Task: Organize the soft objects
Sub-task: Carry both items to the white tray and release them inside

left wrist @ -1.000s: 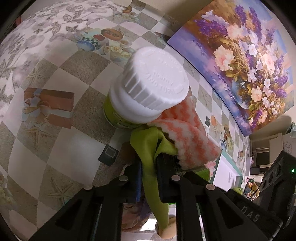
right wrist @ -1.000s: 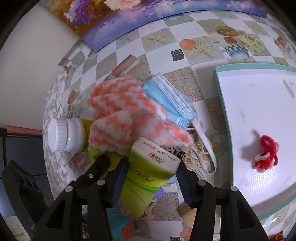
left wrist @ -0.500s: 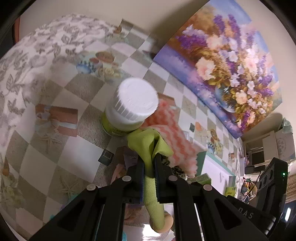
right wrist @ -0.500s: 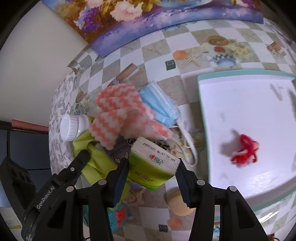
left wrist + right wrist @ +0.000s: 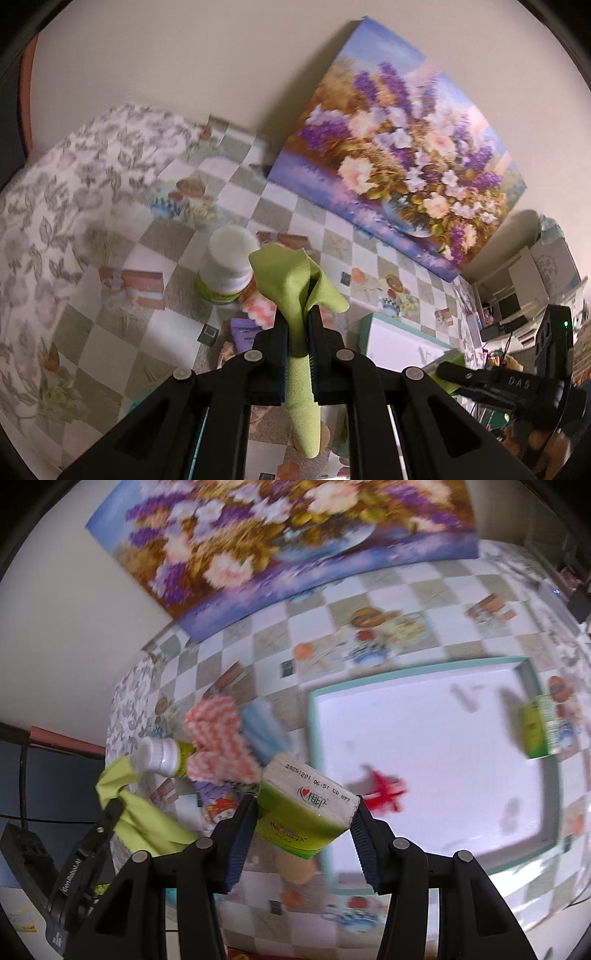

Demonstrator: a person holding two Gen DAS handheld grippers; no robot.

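Observation:
My left gripper [image 5: 297, 318] is shut on a lime-green cloth [image 5: 291, 284], lifted well above the table; the cloth hangs down behind the jaws. The same cloth [image 5: 147, 819] shows at the left of the right wrist view. My right gripper [image 5: 307, 808] is shut on a green tissue pack [image 5: 306, 808], held in the air above the near left corner of the white tray [image 5: 424, 738] with the teal rim. A red yarn piece [image 5: 386, 788] lies in the tray. An orange-and-white zigzag cloth [image 5: 218, 738] and a blue face mask [image 5: 260, 731] lie on the table left of the tray.
A white-capped bottle [image 5: 227, 267] stands beside the zigzag cloth. A second green pack [image 5: 541, 725] sits at the tray's right edge. A flower painting [image 5: 399, 173] leans on the wall behind the checked tablecloth [image 5: 122, 332]. Small printed packets lie under the pile.
Both grippers have risen with their loads. The green cloth has come free of the pile and the bottle. The tissue pack has moved right, toward the tray.

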